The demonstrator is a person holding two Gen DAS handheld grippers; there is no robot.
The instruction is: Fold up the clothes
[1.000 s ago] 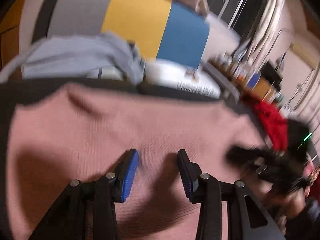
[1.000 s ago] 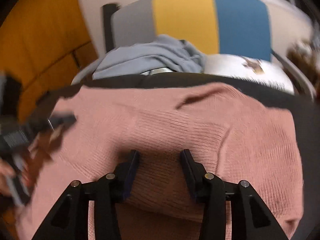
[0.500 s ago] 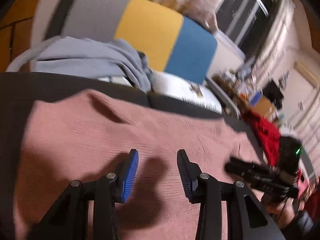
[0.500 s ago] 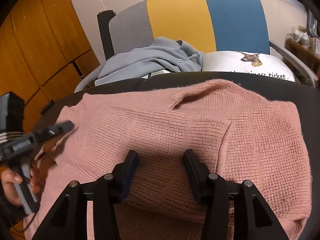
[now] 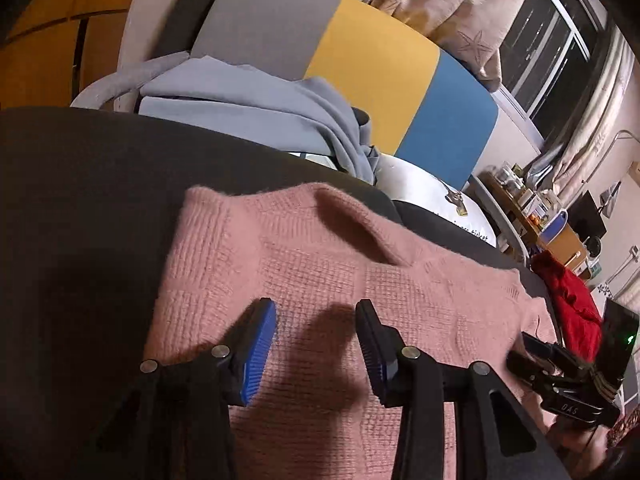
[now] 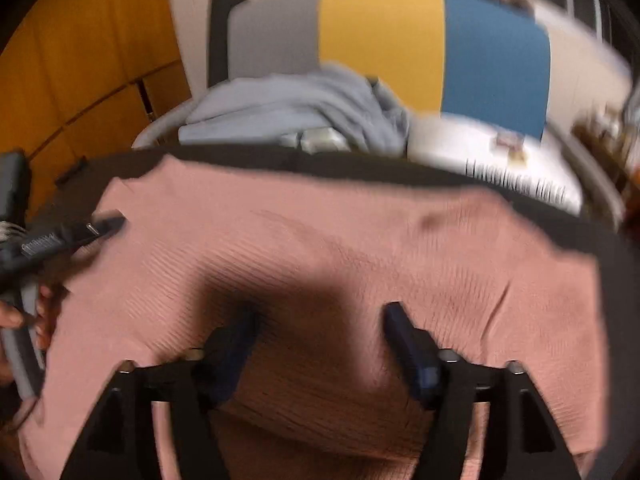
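Pink knit sweater (image 5: 360,304) lies spread flat on dark bench (image 5: 80,200). Left hand-held gripper (image 5: 316,332) hovers over its left part, jaws apart, empty. Right hand-held gripper (image 6: 320,332) over near middle, jaws opening, gripping nothing.

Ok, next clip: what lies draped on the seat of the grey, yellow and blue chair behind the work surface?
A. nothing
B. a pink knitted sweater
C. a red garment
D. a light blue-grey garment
D: a light blue-grey garment lies crumpled on the chair, while the pink knitted sweater is spread on the dark surface in front.
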